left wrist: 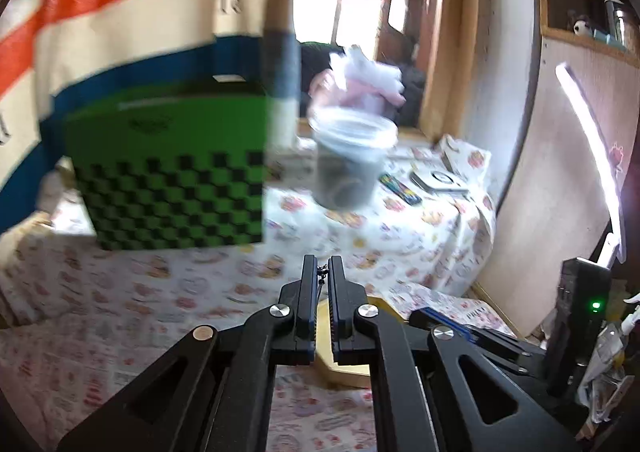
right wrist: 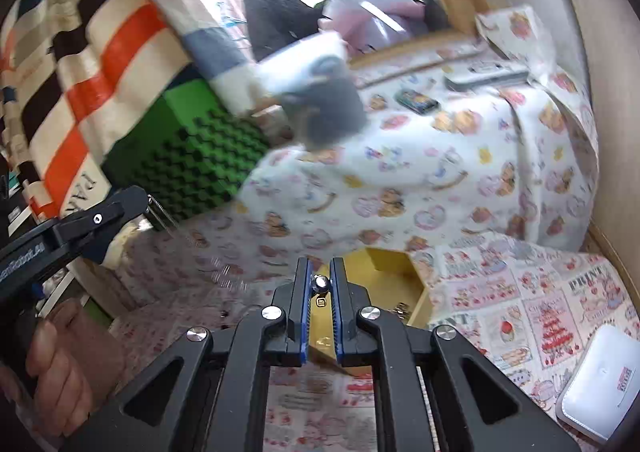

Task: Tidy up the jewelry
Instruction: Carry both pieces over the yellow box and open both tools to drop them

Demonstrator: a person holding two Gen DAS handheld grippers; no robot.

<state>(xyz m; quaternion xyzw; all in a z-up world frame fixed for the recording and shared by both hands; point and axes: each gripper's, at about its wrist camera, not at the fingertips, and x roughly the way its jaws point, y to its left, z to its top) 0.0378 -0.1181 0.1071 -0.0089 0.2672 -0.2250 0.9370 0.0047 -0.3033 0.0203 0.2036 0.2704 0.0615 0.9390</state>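
Right gripper (right wrist: pixel 320 284) pinched on a silver bead end (right wrist: pixel 321 282) of a chain; left gripper (left wrist: pixel 323 275) nipped on the thin chain (left wrist: pixel 321 274) too. Chain (right wrist: pixel 192 238) strung taut between them, long axis slanting up-left in right view, above patterned cloth (right wrist: pixel 460 179). Yellow box (right wrist: pixel 384 276) just beyond right fingertips.

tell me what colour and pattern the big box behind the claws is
Green box, plain on top with a black checkerboard across its lower half; clearest in the left wrist view.

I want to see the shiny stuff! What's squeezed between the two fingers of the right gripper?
A small silver bead on a piece of jewelry sits pinched there, above the yellow box. The right wrist view shows it.
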